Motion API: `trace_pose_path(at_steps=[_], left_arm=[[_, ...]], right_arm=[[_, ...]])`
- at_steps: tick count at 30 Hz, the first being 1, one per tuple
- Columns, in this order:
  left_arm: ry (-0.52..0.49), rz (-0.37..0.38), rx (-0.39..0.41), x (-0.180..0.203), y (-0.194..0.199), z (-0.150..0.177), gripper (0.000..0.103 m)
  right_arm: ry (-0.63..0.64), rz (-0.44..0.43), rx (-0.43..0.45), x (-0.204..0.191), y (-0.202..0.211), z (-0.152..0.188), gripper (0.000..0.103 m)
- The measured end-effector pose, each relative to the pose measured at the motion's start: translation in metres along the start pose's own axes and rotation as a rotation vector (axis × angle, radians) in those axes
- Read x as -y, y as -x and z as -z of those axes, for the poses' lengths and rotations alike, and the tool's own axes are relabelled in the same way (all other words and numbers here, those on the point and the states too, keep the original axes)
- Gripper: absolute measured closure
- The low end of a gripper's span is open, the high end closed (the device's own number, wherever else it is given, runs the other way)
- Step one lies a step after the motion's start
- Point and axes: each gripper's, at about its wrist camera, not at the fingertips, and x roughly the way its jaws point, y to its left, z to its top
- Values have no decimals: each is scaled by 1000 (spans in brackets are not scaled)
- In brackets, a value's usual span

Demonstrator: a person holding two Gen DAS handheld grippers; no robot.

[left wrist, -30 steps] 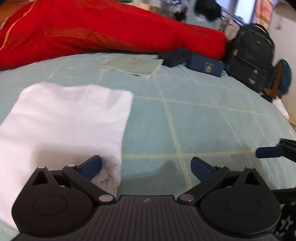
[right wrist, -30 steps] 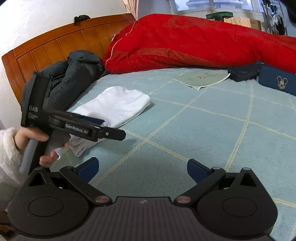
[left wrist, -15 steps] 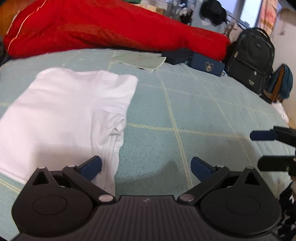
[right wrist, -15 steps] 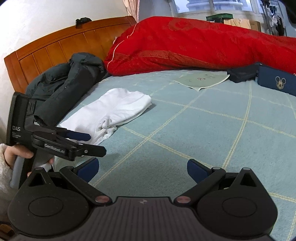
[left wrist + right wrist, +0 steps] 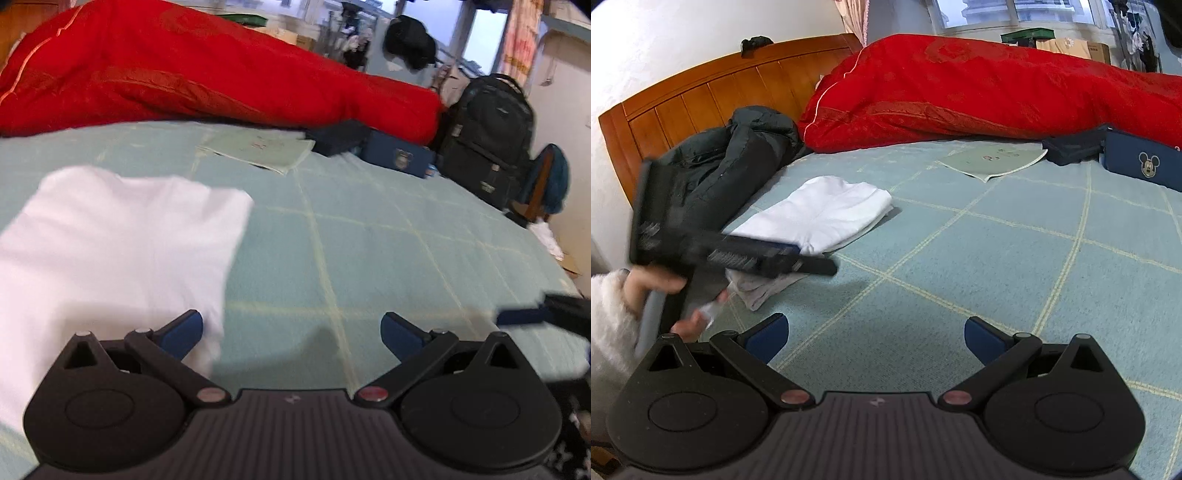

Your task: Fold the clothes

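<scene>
Right wrist view: left gripper [image 5: 798, 260] back over folded white shirt [image 5: 827, 214] at 10 o'clock versus earlier, both grippers spread empty, open bedspread [image 5: 997, 258] toward 2 o'clock.

No words or numbers can be read anywhere. The one clear sign is a cartoon mouse's face printed on the dark blue case [image 5: 1145, 165] lying on the bed in the right wrist view; in the left wrist view it is only a blur. White lettering runs along the side of the left gripper [image 5: 812, 264], smeared past reading. The pale green sheet [image 5: 993, 160] carries small, unreadable marks.
</scene>
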Motion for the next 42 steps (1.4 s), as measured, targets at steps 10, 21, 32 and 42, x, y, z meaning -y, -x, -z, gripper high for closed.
trace_pose_path(at_steps=[10, 21, 32, 42], left_arm=[[56, -152, 32, -15, 40, 23, 1], [55, -139, 74, -10, 55, 24, 1], [30, -177, 88, -25, 64, 19, 1], [191, -281, 131, -104, 63, -10, 1]], right_arm=[[6, -16, -8, -9, 0, 2, 0], [15, -14, -3, -15, 2, 2, 0], [23, -4, -13, -15, -2, 3, 0], [13, -2, -24, -12, -9, 4, 0]])
